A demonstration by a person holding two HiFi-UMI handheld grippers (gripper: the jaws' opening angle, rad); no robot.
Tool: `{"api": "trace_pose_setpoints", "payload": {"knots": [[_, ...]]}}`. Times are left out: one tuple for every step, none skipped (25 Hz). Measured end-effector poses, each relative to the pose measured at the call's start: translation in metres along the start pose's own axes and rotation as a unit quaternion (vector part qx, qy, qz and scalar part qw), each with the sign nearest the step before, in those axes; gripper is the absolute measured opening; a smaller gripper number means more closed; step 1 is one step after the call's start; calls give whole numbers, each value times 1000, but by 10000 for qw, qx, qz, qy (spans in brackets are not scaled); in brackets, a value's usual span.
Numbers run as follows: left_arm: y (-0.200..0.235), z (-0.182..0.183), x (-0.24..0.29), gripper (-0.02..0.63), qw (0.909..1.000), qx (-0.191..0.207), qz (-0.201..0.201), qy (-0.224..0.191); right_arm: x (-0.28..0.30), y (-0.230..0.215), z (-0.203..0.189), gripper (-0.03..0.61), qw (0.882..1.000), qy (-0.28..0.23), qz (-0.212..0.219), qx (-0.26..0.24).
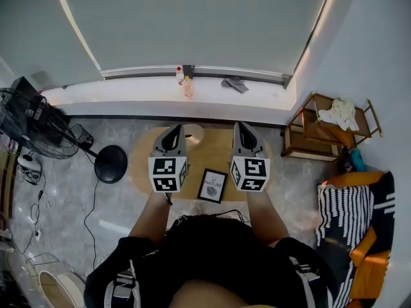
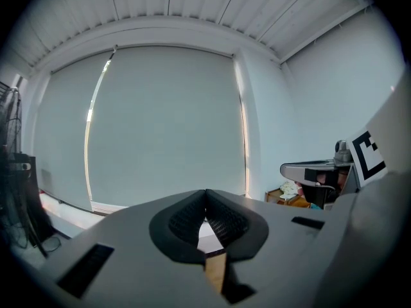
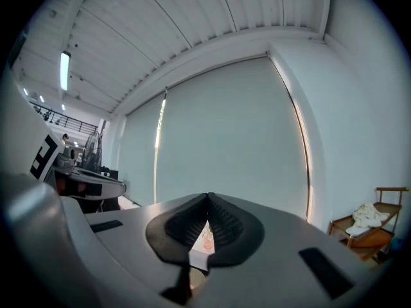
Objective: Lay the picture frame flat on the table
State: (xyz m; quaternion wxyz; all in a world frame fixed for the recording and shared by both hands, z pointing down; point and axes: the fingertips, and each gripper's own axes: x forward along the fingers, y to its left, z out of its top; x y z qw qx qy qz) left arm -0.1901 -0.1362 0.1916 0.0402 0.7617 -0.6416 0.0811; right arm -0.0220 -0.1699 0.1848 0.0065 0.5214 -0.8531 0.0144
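A small black picture frame (image 1: 212, 185) with a white print sits near the front edge of the oval wooden table (image 1: 215, 147). From above I cannot tell whether it stands tilted or lies flat. My left gripper (image 1: 174, 131) and right gripper (image 1: 243, 129) are held side by side above the table, with the frame below and between them. Both point toward the window and touch nothing. In the left gripper view the left gripper (image 2: 205, 195) has its jaws meeting at the tips with nothing held. The right gripper (image 3: 207, 198) looks the same in its own view.
A white round object (image 1: 194, 134) lies at the table's far side. A fan (image 1: 35, 117) and a black round base (image 1: 110, 163) stand at the left. At the right are a wooden rack (image 1: 326, 132) and a striped chair (image 1: 352, 212). Bottles (image 1: 187, 85) stand on the windowsill.
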Motion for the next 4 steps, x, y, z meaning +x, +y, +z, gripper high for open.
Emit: {"api": "trace_pose_setpoints", "payload": {"knots": [[1,-1,0,20,10000,15,-5,-2,0,0,-1,11,10000,0,-18,-2],[1,-1,0,20,10000,24,-9,-4,-1,1,-1,11,10000,-3,-32,0],[1,-2,0,20,10000,29,-13,-6,-1,1,-2,11,10000,-6,-44,3],[1,-3,1,20,10000,32,-17,-6,-1,1,-2,11,10000,-10,-55,5]]}}
